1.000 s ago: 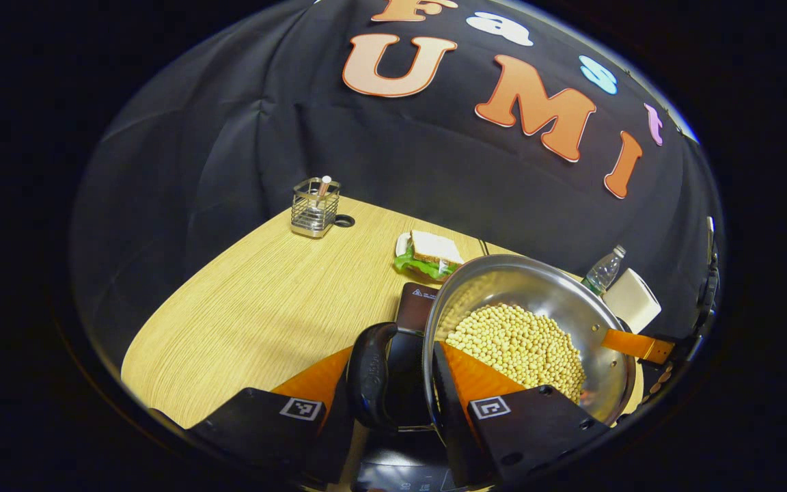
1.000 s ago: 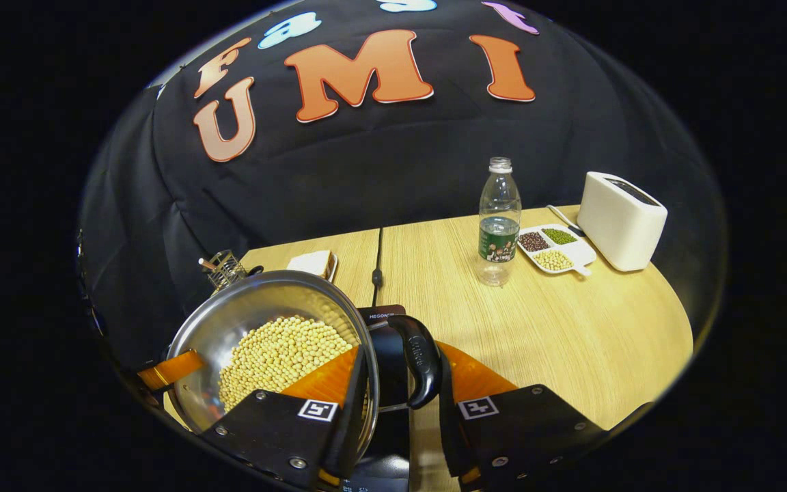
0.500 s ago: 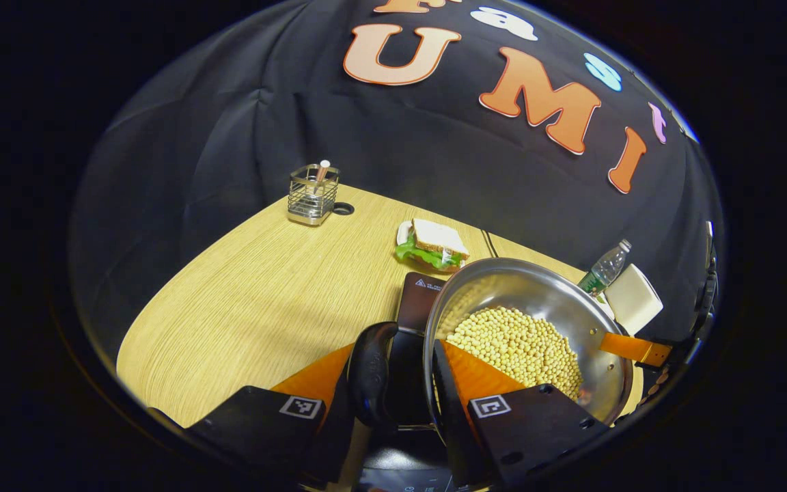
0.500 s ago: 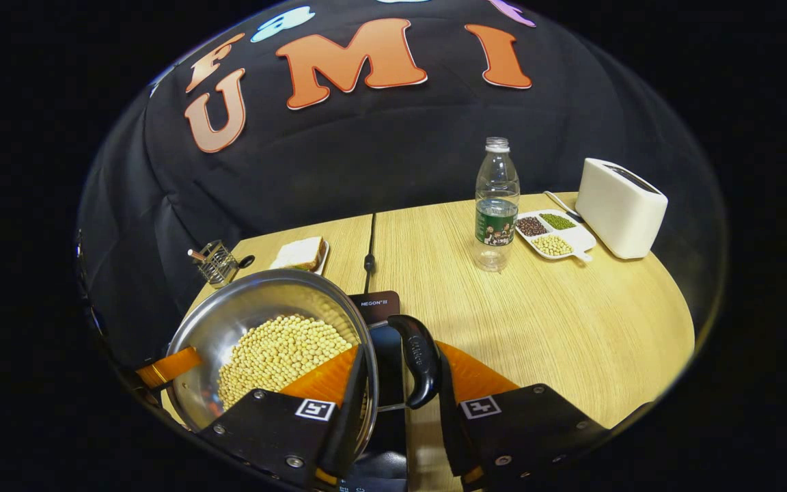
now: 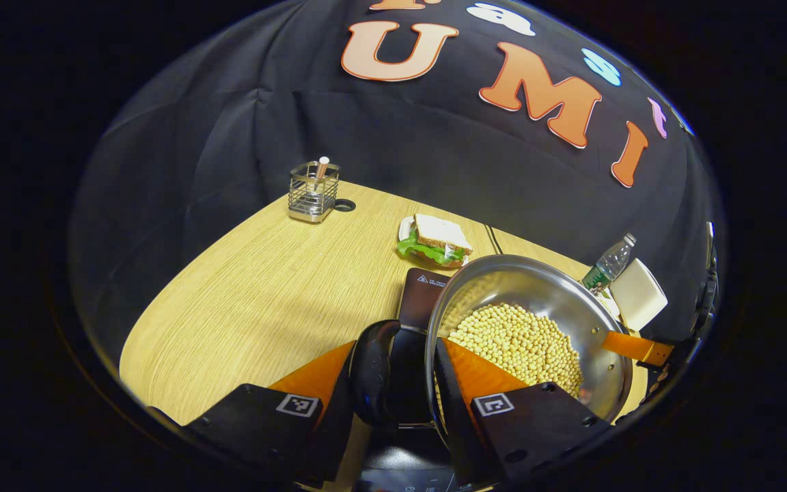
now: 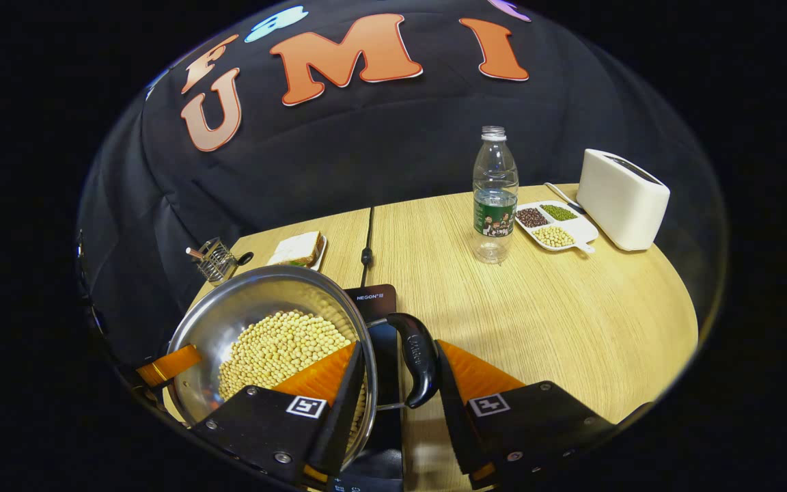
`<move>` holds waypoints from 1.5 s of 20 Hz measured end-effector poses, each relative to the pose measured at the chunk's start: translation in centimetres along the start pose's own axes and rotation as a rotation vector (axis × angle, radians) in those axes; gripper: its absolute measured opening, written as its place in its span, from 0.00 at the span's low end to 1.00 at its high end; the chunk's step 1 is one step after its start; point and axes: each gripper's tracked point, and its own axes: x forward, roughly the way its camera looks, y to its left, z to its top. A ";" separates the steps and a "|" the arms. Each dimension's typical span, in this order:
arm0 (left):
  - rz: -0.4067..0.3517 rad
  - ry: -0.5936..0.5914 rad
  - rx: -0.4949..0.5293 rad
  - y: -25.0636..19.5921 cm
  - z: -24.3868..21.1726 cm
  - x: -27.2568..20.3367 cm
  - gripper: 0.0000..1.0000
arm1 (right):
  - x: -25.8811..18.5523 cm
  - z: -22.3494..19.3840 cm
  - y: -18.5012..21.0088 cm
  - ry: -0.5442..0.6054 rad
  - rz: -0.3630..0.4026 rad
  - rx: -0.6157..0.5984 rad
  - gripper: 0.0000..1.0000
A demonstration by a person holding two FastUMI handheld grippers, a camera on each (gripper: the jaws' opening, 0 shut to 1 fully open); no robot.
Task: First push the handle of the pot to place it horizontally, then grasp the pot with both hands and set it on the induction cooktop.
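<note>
The pot (image 5: 530, 328) full of beans (image 5: 516, 342) is sitting over the black cooktop (image 5: 424, 301) on the tabletop (image 5: 250, 307); the left gripper (image 5: 393, 383) is holding one black handle (image 5: 371, 372) with its jaws closed on it; the right gripper (image 6: 397, 383) is squeezing the other handle (image 6: 419, 359); a sandwich (image 5: 434, 239), a bottle (image 6: 494, 198) and a toaster (image 6: 622, 198) are standing farther back.
</note>
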 end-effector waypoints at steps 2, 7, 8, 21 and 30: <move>-0.001 -0.054 0.034 0.3 1.0 0.5 0.81 | -0.9 1.5 0.5 -0.045 0.027 0.007 0.66; 0.021 -0.236 0.133 0.4 5.0 0.0 0.96 | -5.0 5.7 -1.0 -0.177 0.042 -0.023 0.94; 0.034 -0.287 0.156 0.6 6.2 -0.3 0.97 | -6.1 6.9 -1.8 -0.213 0.031 -0.027 0.94; 0.029 -0.681 0.186 -1.6 17.1 -12.6 0.99 | -23.9 17.3 -15.6 -0.605 -0.147 -0.126 0.94; 0.102 -0.871 0.224 -1.3 20.9 -24.0 0.99 | -35.0 17.8 -26.1 -0.729 -0.342 -0.165 0.95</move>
